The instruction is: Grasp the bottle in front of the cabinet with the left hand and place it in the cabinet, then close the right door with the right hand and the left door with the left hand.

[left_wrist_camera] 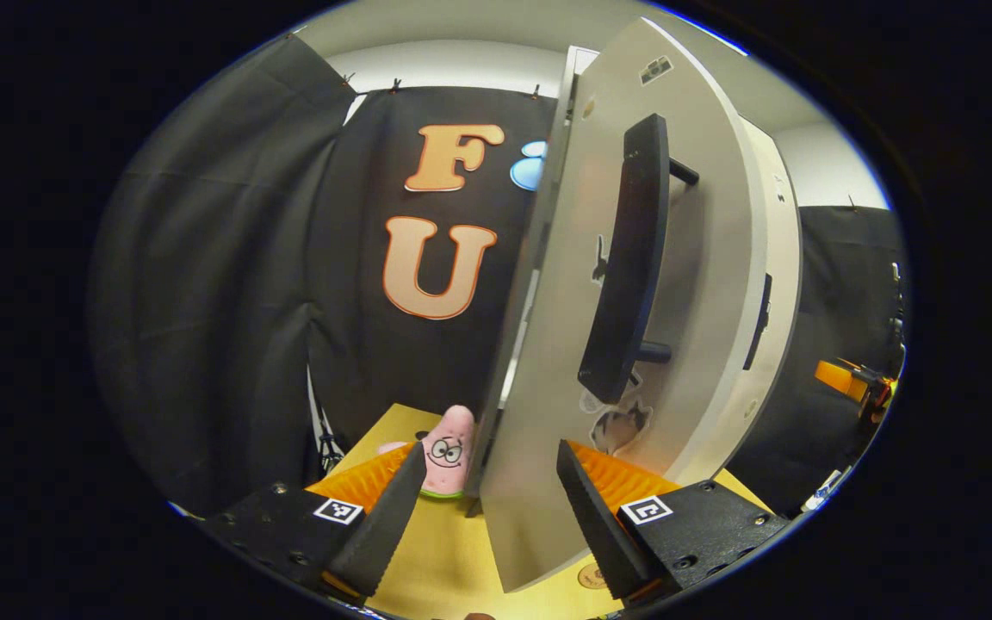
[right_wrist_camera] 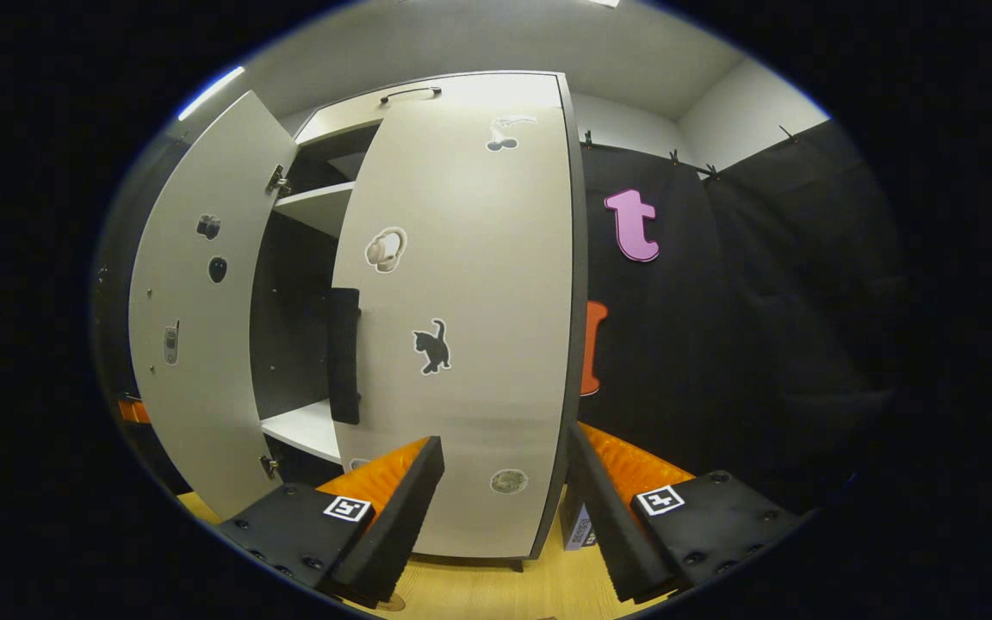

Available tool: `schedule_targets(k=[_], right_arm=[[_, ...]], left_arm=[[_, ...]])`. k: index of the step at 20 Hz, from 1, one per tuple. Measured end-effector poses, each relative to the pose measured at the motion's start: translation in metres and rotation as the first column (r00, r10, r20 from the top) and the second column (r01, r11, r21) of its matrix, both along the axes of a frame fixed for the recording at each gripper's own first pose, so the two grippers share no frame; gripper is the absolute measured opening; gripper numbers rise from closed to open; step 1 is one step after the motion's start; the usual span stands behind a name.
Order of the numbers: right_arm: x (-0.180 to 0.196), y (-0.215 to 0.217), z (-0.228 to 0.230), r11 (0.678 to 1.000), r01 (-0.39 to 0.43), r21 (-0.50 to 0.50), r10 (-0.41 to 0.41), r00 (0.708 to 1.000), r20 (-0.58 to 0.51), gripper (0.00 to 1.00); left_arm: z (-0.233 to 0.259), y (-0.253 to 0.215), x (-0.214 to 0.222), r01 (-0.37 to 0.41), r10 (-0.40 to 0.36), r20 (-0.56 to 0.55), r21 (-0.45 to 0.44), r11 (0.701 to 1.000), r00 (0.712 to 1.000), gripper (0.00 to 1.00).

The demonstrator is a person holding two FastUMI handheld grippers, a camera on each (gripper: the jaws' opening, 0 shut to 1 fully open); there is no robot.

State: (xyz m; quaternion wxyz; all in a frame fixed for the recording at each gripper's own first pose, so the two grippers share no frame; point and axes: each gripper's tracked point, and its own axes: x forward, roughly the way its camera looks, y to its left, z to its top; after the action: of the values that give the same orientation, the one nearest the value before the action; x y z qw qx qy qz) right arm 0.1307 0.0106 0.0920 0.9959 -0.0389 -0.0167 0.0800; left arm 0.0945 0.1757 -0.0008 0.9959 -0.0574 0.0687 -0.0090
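In the right gripper view the pale cabinet has its right door lying across the front, and its left door swung wide open. Shelves show in the gap between them. My right gripper is open, close in front of the right door's lower part. In the left gripper view the left door stands edge-on with its black handle facing right. My left gripper is open, and the door's lower edge sits between its fingers. Behind it is the right door.
A pink star-shaped toy stands on the yellow tabletop just left of the left door. A small box sits by the cabinet's right foot. Some orange gear is at the far right.
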Motion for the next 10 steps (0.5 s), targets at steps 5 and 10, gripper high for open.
schedule_targets(k=[5,10], right_arm=[[-0.004,-0.013,-0.001,1.000,0.011,-0.002,-0.011,1.000,0.008,0.96],[-0.004,-0.021,-0.005,1.000,0.019,0.008,-0.019,1.000,0.002,0.95]], left_arm=[[0.000,-0.025,0.012,0.063,-0.063,0.000,0.037,0.997,0.998,0.94],[-0.002,-0.031,0.016,0.070,-0.070,0.003,0.038,0.997,0.998,0.94]])
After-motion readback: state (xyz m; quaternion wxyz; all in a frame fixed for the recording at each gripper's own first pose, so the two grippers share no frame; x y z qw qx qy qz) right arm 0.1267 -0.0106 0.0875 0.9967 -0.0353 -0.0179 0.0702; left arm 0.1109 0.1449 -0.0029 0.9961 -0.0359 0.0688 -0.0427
